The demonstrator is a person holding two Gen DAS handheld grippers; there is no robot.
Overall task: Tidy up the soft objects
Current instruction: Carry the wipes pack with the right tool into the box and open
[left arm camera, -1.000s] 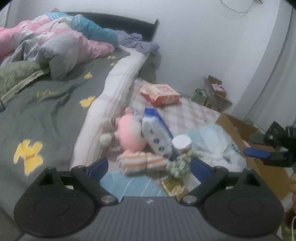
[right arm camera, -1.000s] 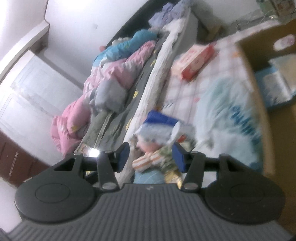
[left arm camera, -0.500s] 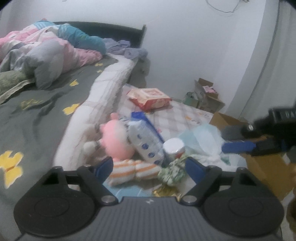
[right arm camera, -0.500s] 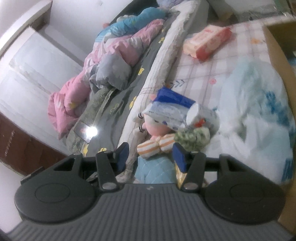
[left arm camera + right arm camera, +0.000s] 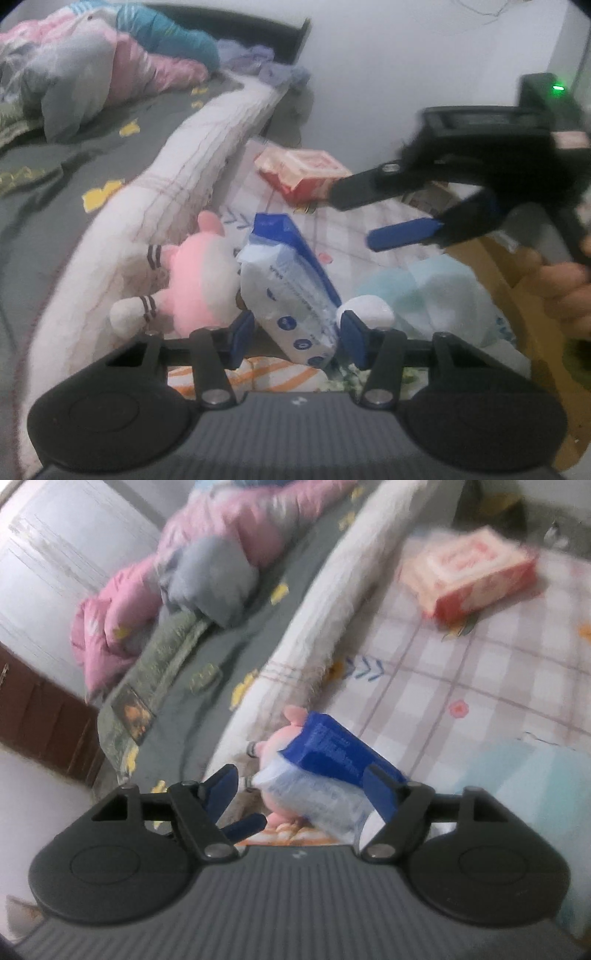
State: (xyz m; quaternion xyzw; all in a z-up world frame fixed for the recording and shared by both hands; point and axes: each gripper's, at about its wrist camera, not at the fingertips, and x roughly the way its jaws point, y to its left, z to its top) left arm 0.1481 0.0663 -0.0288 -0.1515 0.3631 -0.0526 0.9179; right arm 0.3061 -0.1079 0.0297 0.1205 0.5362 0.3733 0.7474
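The left tool sits low over the pile on the checked floor mat, its jaws part-open and just now narrowing around the lower end of the blue-and-white soft plastic pack. The pads flank the pack but do not visibly press it. The right tool is open, its jaws having just widened, with the same pack's upper body between them — no squeeze shows there either.

The pack leans against the pink plush toy, beside the mattress edge, with the red-and-white carton well apart toward 12 o'clock. In the left wrist view its long axis runs from about 5 o'clock up to 11 o'clock, dark blue end uppermost.

To take it well, I judge one tool should close across the pack's short width, near the middle, so it does not sag or pivot. The striped orange-and-white cloth under it should stay out of the pinch.
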